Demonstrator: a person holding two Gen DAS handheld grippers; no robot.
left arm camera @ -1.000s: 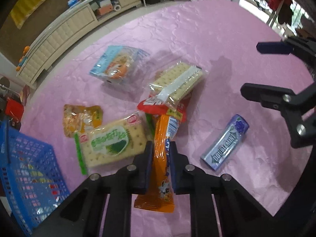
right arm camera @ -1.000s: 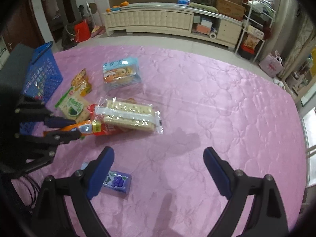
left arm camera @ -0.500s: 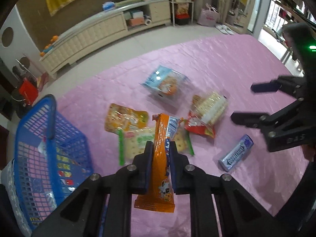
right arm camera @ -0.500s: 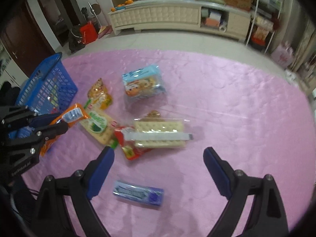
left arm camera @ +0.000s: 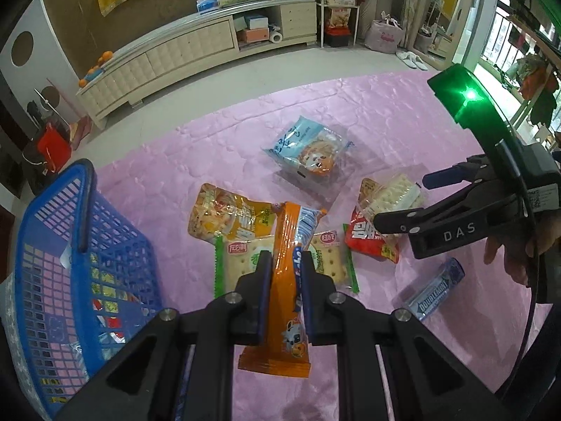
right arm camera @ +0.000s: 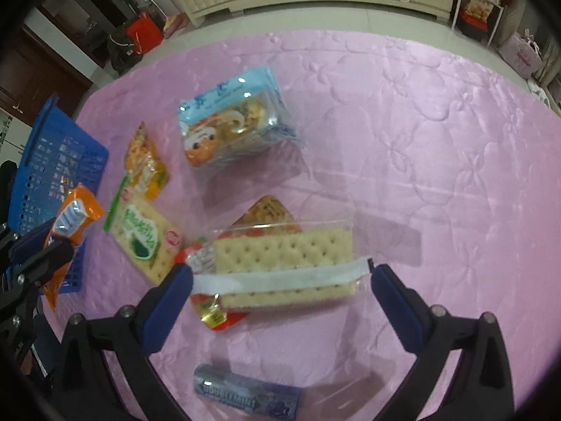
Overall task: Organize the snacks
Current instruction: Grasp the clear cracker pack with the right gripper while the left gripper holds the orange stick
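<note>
Left gripper clamped on an orange snack packet beside the blue basket. Right gripper, jaws opening, straddles a clear cracker pack (pads not pressing) on the pink cloth; beyond, a light-blue snack bag.
</note>
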